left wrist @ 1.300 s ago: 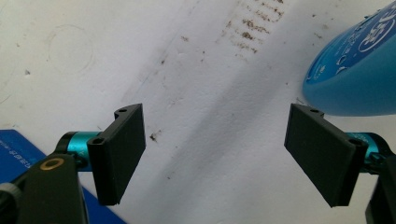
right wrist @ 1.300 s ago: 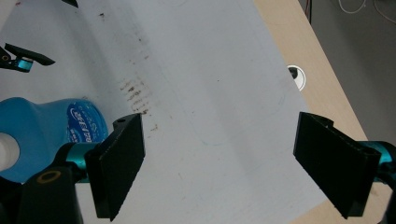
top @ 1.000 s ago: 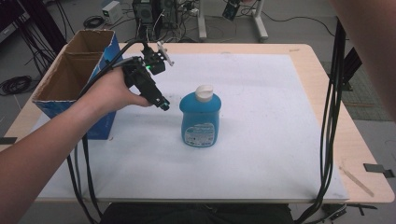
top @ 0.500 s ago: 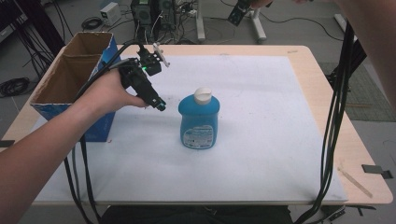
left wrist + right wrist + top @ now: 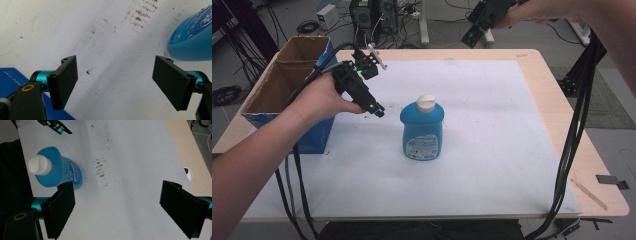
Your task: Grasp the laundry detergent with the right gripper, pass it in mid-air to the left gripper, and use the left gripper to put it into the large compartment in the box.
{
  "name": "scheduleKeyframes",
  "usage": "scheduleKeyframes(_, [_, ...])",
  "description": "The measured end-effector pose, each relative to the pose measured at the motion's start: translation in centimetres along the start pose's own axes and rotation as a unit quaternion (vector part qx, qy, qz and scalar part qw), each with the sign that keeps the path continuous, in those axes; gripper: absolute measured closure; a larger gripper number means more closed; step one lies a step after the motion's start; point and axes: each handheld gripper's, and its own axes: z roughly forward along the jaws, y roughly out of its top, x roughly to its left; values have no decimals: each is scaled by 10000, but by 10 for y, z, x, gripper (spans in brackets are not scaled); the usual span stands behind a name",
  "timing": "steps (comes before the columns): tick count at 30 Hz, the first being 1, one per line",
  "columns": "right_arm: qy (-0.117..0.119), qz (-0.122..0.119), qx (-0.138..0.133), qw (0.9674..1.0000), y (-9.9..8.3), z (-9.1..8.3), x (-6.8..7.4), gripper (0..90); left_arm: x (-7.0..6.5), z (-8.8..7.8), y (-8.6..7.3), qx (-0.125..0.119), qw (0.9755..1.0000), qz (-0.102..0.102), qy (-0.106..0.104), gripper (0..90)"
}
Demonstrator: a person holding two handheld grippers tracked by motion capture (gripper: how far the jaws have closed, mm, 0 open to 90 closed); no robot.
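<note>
Blue plastic bottle (image 5: pixel 422 131), squat and flat-sided, white cap closed, pale printed label on front. Standing upright near centre of white-covered counter (image 5: pixel 492 150), untouched, free on all sides.

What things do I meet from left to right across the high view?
cardboard box → left hand-held gripper → blue bottle → right hand-held gripper → hanging black cables

Cardboard box (image 5: pixel 287 82), table's left edge
</note>
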Motion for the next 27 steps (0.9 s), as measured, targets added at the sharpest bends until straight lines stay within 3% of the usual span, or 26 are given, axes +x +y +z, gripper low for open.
scheduleKeyframes(18, [482, 193, -486, 9975, -35, 38, 36, 125, 2, -5, -4, -105, 9999, -118, 33, 206])
scheduleKeyframes(27, [665, 313, -577, 9956, -49, 58, 48, 124, 3, -6, -5, -124, 9998, -150, 42, 206])
